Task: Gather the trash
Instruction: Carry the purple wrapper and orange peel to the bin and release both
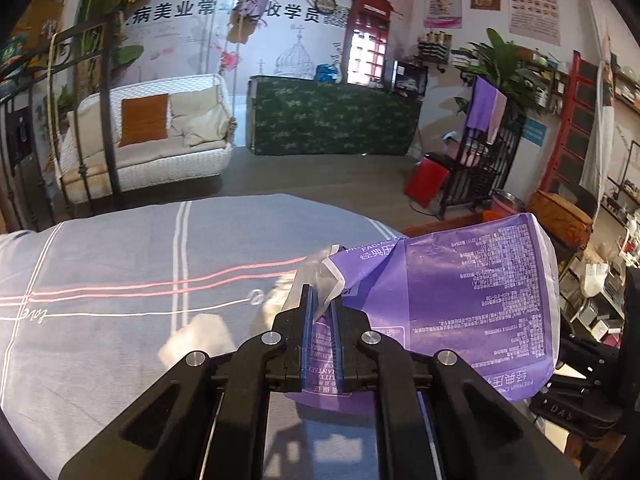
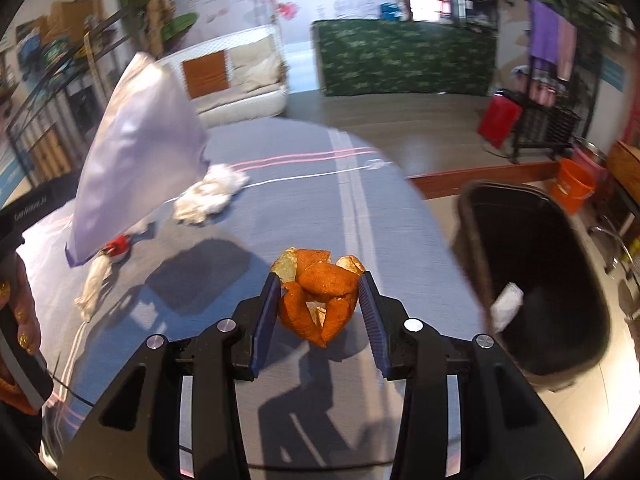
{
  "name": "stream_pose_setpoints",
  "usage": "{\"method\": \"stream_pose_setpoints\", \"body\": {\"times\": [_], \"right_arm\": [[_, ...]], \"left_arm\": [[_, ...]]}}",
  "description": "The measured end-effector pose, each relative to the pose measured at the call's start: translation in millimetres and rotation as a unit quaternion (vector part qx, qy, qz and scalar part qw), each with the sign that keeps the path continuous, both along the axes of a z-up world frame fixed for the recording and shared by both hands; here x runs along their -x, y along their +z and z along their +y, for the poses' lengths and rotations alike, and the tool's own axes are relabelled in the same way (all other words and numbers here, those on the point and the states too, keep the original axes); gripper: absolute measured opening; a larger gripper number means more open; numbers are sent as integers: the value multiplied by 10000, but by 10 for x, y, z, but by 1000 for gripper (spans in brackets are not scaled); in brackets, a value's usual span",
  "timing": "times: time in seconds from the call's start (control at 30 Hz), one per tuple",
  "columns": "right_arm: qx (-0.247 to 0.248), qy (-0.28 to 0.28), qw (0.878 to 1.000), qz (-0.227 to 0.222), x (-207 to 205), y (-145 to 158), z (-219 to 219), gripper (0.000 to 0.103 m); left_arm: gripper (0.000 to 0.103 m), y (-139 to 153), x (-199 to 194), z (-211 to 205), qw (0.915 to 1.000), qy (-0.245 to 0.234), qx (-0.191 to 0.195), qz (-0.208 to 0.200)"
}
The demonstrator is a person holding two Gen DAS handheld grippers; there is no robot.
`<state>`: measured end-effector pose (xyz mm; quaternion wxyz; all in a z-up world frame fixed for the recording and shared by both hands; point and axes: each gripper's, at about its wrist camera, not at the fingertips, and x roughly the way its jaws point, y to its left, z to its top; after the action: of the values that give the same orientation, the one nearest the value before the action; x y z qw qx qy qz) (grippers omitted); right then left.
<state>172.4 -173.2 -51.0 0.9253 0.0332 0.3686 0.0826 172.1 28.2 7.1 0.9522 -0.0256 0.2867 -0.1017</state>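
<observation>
Left fingers point(image 1: 321, 300) clamped on purple wrapper point(image 1: 472, 300), right fingers point(image 2: 320, 286) gripping orange peel point(image 2: 320, 296).

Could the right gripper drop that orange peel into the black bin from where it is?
Probably yes: the right gripper holds the orange peel, and the open black bin stands just to its right with nothing between.

Purple printed wrapper point(image 1: 472, 300), orange peel point(image 2: 320, 296), grey bedsheet point(image 2: 304, 208) with pink and white stripes.

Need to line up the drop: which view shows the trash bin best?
The right wrist view: the dark trash bin stands open beside the bed, white scrap inside. The left wrist view doesn't show it; the purple package fills that side.
</observation>
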Motion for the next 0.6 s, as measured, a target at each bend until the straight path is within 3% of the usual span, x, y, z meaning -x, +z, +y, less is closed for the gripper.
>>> {"method": "stream_pose_setpoints", "body": {"times": [0.37, 0.6], "right_arm": [[158, -1132, 9932, -240, 107, 12, -946, 41], [242, -1662, 9858, -72, -95, -187, -1467, 41]], "left_arm": [[9, -1, -89, -740, 9964, -851, -1, -29], [9, -11, -126, -1087, 9920, -1255, -143, -38]]}}
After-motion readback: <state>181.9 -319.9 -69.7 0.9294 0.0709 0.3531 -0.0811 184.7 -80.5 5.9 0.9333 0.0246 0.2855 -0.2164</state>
